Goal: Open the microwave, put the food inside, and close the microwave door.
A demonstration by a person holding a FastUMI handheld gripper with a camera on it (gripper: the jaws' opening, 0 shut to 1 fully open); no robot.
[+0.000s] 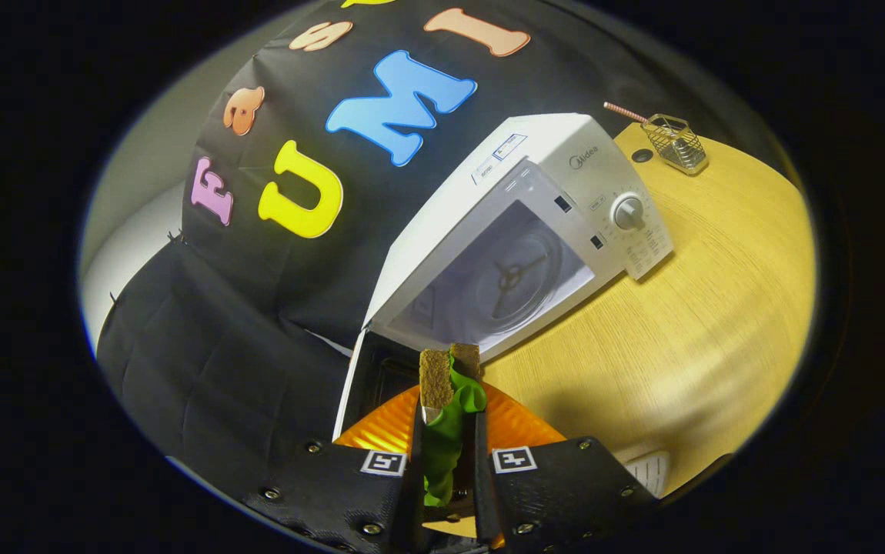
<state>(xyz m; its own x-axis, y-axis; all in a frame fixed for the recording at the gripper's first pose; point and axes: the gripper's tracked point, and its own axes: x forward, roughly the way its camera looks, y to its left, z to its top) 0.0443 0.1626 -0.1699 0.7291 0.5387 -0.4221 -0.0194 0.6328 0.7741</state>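
We hold the tool [449,385] narrow, both fingers pinching the green food [446,438] over an orange plate [519,431] | microwave [519,231] open just ahead on tabletop [704,308] | food looks soft, light; we judge a gentle mid-body pinch safest, no squeezing

My fingers [449,369] pinch a bright green food piece [449,431] above a ribbed orange plate [515,431]. The microwave [566,177] is white; the worktop [704,308] pale yellow woodgrain.
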